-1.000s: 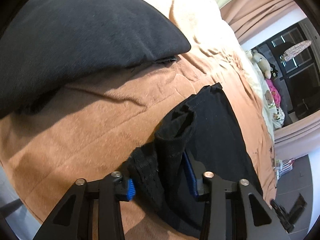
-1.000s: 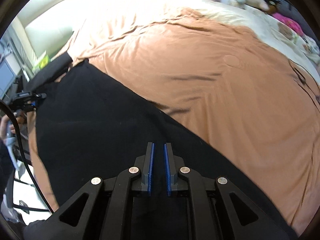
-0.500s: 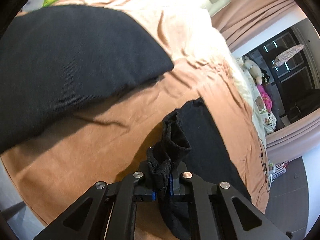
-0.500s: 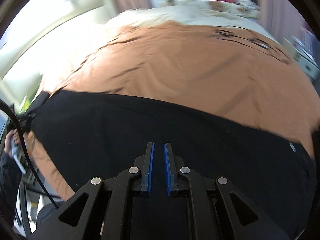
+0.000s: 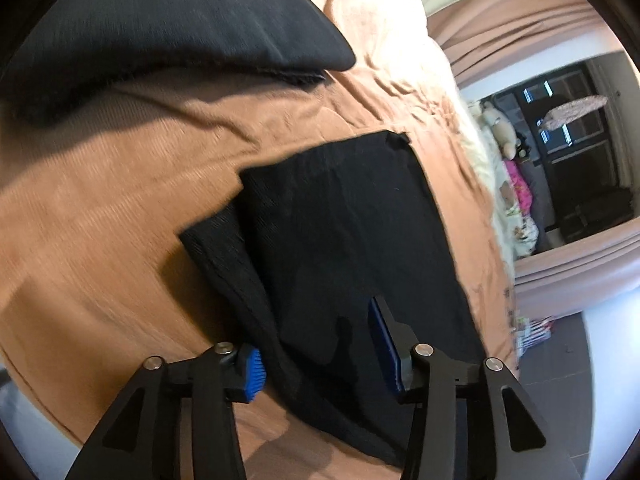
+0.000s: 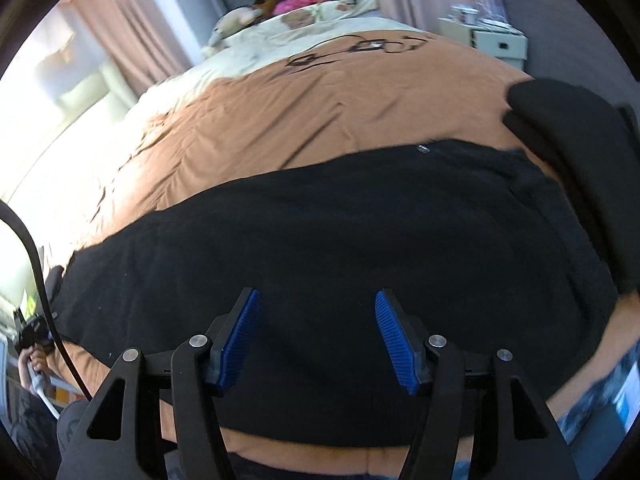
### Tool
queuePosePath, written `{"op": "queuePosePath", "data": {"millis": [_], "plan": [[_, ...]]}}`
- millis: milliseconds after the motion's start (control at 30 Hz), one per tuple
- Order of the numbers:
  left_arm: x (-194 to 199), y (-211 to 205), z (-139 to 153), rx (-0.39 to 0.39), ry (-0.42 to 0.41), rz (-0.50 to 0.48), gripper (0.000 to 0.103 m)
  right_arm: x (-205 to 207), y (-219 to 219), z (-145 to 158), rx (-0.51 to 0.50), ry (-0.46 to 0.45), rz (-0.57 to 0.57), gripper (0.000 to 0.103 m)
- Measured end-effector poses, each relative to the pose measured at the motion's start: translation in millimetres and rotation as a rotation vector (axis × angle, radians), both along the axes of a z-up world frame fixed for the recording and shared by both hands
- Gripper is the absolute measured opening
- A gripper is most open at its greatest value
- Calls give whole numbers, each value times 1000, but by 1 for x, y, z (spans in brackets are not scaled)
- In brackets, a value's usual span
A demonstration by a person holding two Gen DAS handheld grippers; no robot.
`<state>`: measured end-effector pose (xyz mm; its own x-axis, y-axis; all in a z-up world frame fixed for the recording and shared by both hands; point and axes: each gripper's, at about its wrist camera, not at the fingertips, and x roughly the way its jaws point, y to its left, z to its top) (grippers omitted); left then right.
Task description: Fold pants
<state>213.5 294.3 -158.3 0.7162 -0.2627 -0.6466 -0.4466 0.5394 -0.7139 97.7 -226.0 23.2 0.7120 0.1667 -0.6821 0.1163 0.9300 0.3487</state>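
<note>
Black pants (image 6: 340, 240), folded, flat on bed

Bed (image 5: 120, 208) covered by a rumpled tan blanket (image 6: 304, 120). Black pants (image 5: 344, 232) lie flat on it, one edge folded over. A dark pillow (image 5: 168, 28) rests beside them, apart.

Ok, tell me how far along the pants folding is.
Done: the black pants lie flat on the brown bedcover, one layer folded over another, a lower edge showing at the left.

In hand: nothing. The left gripper and right gripper have just been opening, and both stand open above the cloth, gripping none.

Left: the pants still spread wide in the right wrist view, so probably at least another fold.
</note>
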Motion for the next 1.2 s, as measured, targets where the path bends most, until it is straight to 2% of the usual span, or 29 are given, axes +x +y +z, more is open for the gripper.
{"op": "queuePosePath", "data": {"millis": [100, 233, 267, 300, 367, 533, 667, 833, 933, 1133, 1200], "plan": [[2, -7, -3, -56, -14, 7, 49, -21, -6, -6, 47, -10, -22, 59], [7, -13, -1, -37, -7, 24, 46, -43, -1, -10, 57, -32, -21, 59], [7, -12, -2, -39, -1, 28, 35, -48, 1, -8, 54, -37, -22, 59], [8, -10, -4, -43, 7, 34, 19, -49, 1, -8, 47, -39, -27, 59], [5, -2, -5, -58, 0, 54, 4, -52, 6, -4, 36, -44, -31, 59], [-6, 19, 3, -199, -93, 102, 3, -47, 27, 15, 16, -88, -3, 59], [0, 20, 25, -193, -136, 78, 3, -36, 53, 25, 10, -100, 37, 59], [4, 25, 48, -196, -186, 66, 3, -14, 102, 28, -47, -82, 106, 58], [0, 32, 55, -216, -202, 68, 3, 1, 131, 26, -51, -65, 154, 46], [-7, 30, 75, -185, -241, 45, 3, 28, 175, 10, -36, -25, 229, 40], [-7, 28, 77, -174, -238, 44, 3, 39, 184, 0, -21, -6, 242, 35]]}}
